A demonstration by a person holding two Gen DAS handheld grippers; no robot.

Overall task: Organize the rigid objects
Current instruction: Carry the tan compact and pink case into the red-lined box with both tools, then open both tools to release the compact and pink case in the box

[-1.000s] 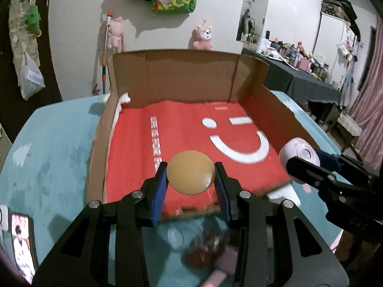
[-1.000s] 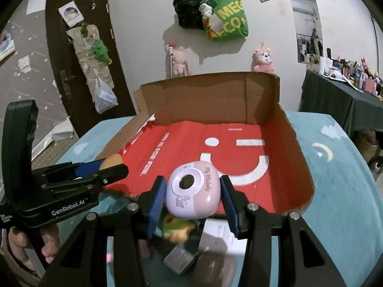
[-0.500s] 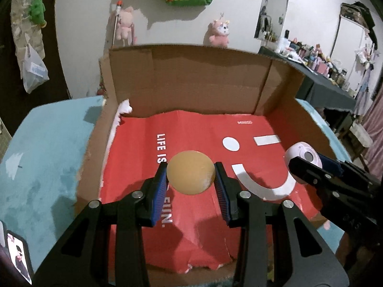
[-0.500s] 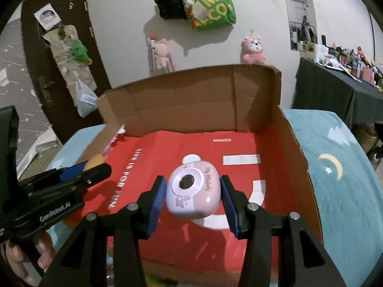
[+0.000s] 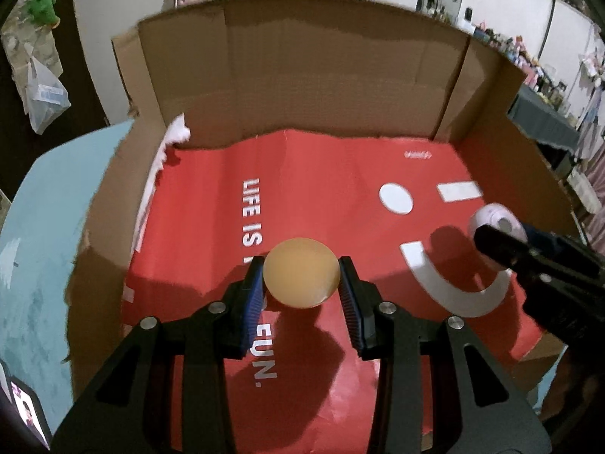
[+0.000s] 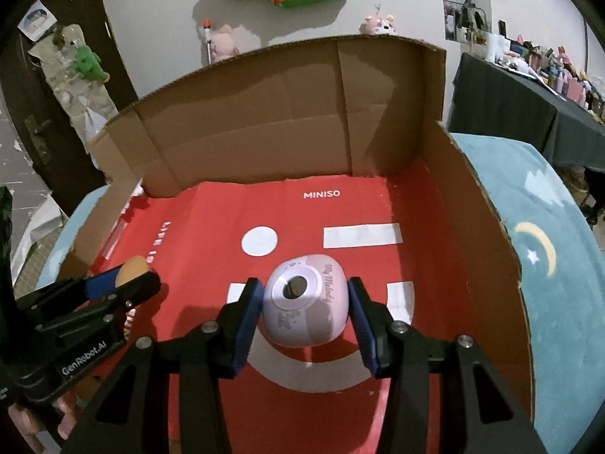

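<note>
Currently in the carry-and-place step: both loads hang above the open brown cardboard box [image 6: 378, 121] with its red printed paper liner [image 5: 321, 174]. Left gripper [image 5: 301, 286] is clamped on a flat tan round disc [image 5: 300, 273]; right gripper [image 6: 305, 307] is clamped on a rounded pink-and-lilac toy camera [image 6: 304, 306]. Next move, I'd say: lower each to the liner, part the jaws, keep the two well apart. Box floor looks bare, nothing blocking. Side walls are the only snag risk. Teal moon-print cloth [image 6: 559, 265] lies around the box.
</note>
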